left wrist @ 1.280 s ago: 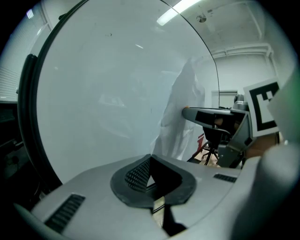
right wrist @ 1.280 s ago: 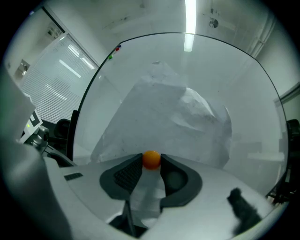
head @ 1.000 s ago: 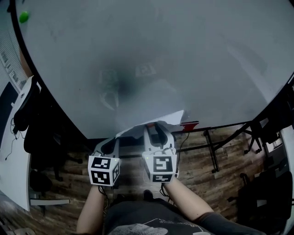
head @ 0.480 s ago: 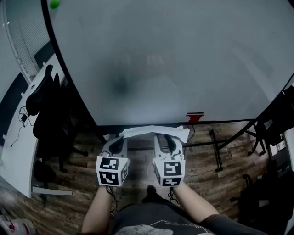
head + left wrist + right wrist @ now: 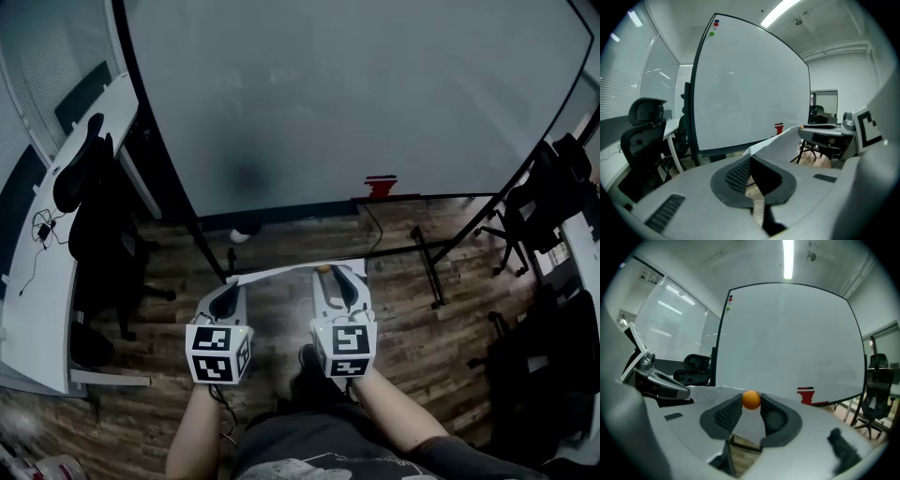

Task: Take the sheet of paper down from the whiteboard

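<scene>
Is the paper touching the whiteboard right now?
Apart. Head view shows the paper over the floor, bare boards between it and the whiteboard.

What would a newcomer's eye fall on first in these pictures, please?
The sheet of paper, off the whiteboard, stretched between the left gripper and right gripper above the wooden floor. Next, the orange ball pinched at the right gripper's jaw tips.
</scene>
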`<state>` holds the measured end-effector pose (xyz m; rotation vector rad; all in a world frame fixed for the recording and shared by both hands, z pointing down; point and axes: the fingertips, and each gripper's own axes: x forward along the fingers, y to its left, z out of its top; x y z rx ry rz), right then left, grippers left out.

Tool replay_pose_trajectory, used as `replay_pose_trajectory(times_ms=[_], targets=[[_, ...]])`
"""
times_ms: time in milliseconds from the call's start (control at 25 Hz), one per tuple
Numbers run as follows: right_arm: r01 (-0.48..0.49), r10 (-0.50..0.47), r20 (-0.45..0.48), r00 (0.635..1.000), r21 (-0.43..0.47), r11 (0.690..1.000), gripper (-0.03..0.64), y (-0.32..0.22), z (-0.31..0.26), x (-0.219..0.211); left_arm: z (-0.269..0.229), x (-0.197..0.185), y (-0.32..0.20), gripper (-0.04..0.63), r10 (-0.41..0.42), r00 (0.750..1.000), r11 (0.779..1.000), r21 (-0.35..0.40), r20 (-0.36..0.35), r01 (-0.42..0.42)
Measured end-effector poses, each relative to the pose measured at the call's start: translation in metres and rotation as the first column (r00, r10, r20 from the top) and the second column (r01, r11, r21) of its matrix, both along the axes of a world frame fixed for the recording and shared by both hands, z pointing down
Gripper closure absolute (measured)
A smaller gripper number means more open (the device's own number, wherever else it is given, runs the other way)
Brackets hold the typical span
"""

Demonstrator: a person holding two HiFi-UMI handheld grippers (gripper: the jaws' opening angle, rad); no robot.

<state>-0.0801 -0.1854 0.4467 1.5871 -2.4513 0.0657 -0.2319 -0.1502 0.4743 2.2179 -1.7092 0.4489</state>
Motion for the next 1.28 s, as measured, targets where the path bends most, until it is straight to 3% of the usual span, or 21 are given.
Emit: replay_pose_trajectory(times_ms=[240,560,880,1280], targets=[[-0.065,0.065,-0.032,0.997,-0.004,0.998,0.488,0.032,0.003,0.04,0.011,0.004,0.033,0.583,-0.023,1.0,1.0,-0.016,-0.005,0.023],[-0.028,0.028,-0.035,0.999,-0.005,1.0,0.488,0.048,0.008,0.066,0.016,0.028,0.059,0.583,-0.056,0.997,0.998,-0.03,0.043,0.058],[0.06,-0.06,0.009,0.998,0.002,0.998,0.488,0.093,0.002,0.118,0.008,0.098,0.096,0.583,-0.094,0.992,0.995,-0.008,0.083,0.095],[0.122,-0.122,0.023,0.992,0.021,0.992,0.488,0.153,-0.008,0.192,-0.019,0.183,0.153,0.583,-0.146,0.987,0.987,0.072,0.061,0.142]])
